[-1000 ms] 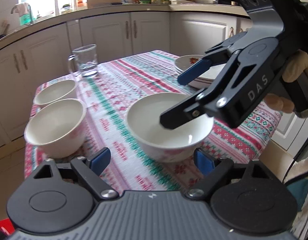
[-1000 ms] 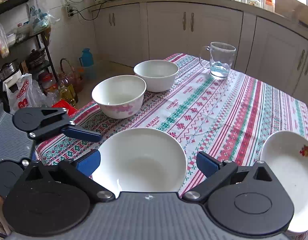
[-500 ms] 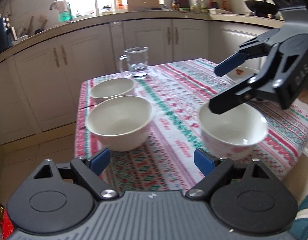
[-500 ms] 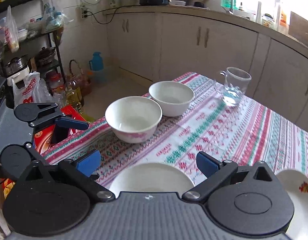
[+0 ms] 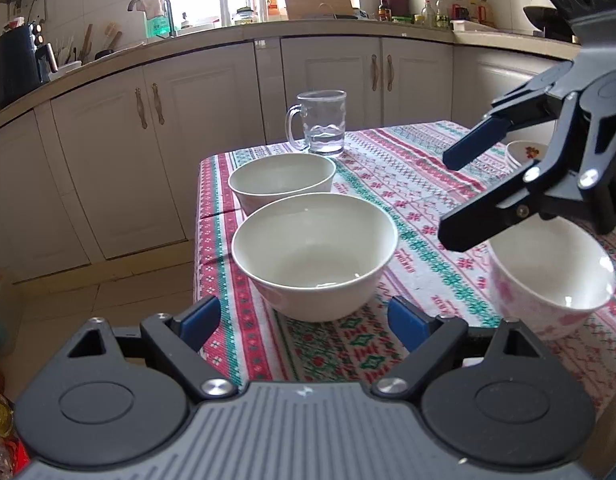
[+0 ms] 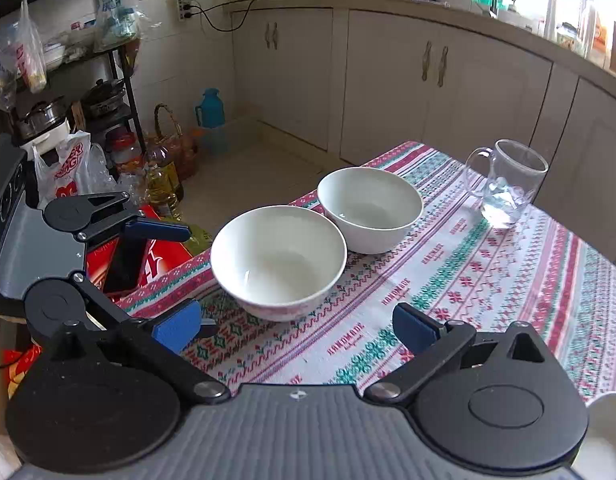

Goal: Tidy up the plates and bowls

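Here your left gripper (image 5: pixel 304 314) gapes around the nearest bowl (image 5: pixel 314 254), untouched; your right gripper (image 5: pixel 448 200), spread too, perhaps hovers over another bowl (image 5: pixel 548 284). Patterned tablecloth (image 6: pixel 488 280), cream kitchen cabinets (image 5: pixel 212 120) behind.

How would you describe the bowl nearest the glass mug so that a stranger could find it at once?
Start at the striped tablecloth, at the end where the glass mug stands. Two white bowls sit side by side near that edge. Take the plain white bowl closest to the mug, not the pink-patterned bowl beside it.
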Available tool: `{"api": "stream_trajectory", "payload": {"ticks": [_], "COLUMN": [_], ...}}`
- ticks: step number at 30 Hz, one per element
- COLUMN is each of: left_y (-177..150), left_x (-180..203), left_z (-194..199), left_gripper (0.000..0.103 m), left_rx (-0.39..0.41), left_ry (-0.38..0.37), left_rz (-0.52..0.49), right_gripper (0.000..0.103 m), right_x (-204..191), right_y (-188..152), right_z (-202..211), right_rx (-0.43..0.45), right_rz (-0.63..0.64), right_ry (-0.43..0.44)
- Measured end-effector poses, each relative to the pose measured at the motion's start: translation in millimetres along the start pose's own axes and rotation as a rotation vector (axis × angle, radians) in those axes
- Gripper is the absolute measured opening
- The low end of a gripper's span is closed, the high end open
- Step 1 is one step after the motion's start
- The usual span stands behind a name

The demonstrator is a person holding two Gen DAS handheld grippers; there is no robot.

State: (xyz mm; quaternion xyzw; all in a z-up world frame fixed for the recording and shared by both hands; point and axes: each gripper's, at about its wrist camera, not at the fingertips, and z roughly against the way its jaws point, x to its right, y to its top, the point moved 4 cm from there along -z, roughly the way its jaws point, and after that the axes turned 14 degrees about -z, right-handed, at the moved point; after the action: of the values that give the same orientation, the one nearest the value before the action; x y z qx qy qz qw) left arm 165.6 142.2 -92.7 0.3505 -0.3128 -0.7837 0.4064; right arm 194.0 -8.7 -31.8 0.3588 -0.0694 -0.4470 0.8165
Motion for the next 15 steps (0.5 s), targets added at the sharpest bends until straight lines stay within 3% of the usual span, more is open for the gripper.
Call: {"api": "stream_trajectory", "payload": {"ticks": [15], "left_y": [2], "left_x": [-4], "left_z": [-34], "left_gripper": [0.09], "left_rx": [-0.005], "left_ry": [-0.063], "left_rz": [-0.05], "right_gripper": [0.102], "right_x": [4], "right_y": [30], "right_z": [-59], "right_rx": [-0.07], "right_rz": [-0.007], "right_ry": [0.021]}}
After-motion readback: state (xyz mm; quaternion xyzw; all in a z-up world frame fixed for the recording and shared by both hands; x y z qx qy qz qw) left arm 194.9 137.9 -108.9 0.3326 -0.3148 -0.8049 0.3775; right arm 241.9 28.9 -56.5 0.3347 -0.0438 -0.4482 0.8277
